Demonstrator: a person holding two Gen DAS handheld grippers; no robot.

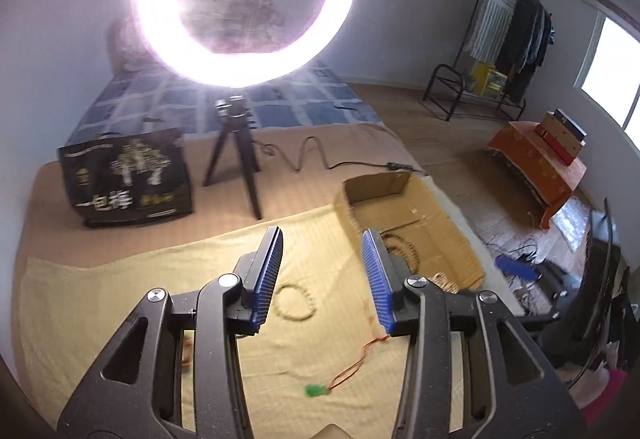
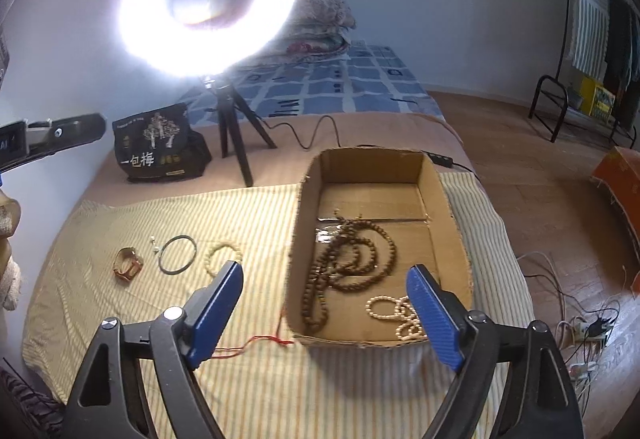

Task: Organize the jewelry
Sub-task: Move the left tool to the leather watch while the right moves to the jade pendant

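A cardboard box [image 2: 456, 215] on the striped cloth holds a long brown bead necklace [image 2: 352, 259] and a cream pearl string [image 2: 396, 313]. On the cloth to its left lie a cream bead bracelet [image 2: 218, 253], a black ring bangle [image 2: 178, 248], an amber bangle [image 2: 128, 264], small white earrings [image 2: 154, 243] and a red cord [image 2: 256, 342]. My right gripper [image 2: 326, 295] is open and empty above the box's near edge. My left gripper [image 1: 324, 259] is open and empty above the cream bracelet [image 1: 296, 301]; the red cord with a green pendant [image 1: 316, 390] lies nearer. The box [image 1: 448, 239] is to its right.
A lit ring light on a black tripod [image 2: 236, 131] stands behind the cloth, with a black printed bag [image 2: 156, 147] to its left and a power cable [image 2: 320, 131] trailing right. The bed edge drops to a wooden floor with cables [image 2: 580, 319] on the right.
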